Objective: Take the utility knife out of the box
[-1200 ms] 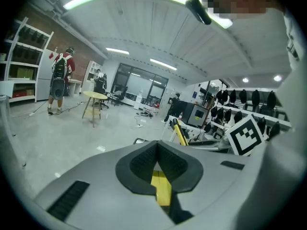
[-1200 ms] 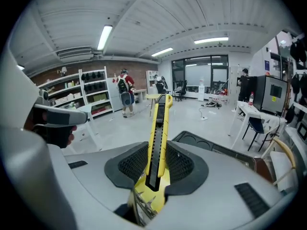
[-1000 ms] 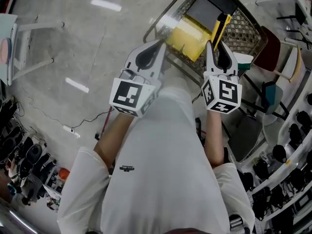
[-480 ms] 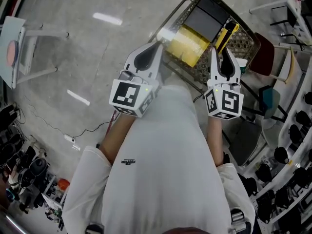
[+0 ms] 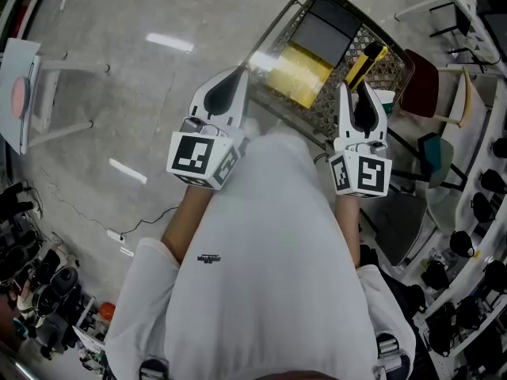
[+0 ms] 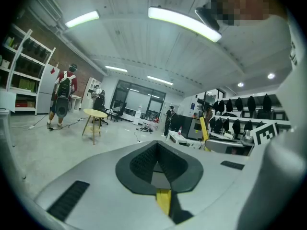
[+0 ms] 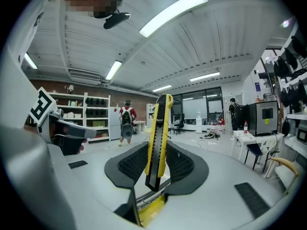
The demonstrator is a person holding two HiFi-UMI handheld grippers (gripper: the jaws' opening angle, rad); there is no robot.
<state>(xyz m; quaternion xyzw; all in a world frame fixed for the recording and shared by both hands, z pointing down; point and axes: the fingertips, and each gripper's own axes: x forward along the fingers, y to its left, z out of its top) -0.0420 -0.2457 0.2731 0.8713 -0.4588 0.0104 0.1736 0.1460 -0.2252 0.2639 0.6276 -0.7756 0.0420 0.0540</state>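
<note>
1. Two tools are in my hands. The left tool (image 6: 156,143) has its jaws closed together with nothing between them.
2. One right tool (image 7: 157,145) is clamped on the utility knife (image 5: 367,60), its pads pressing the upright yellow-and-black body.
3. One knife, held above the right side of the wire basket (image 5: 390,63), apart from it.
4. One basket holds one yellow box (image 5: 295,74) and one dark box (image 5: 325,28), side by side.

Glossy plastic utility knife (image 7: 158,143)
</note>
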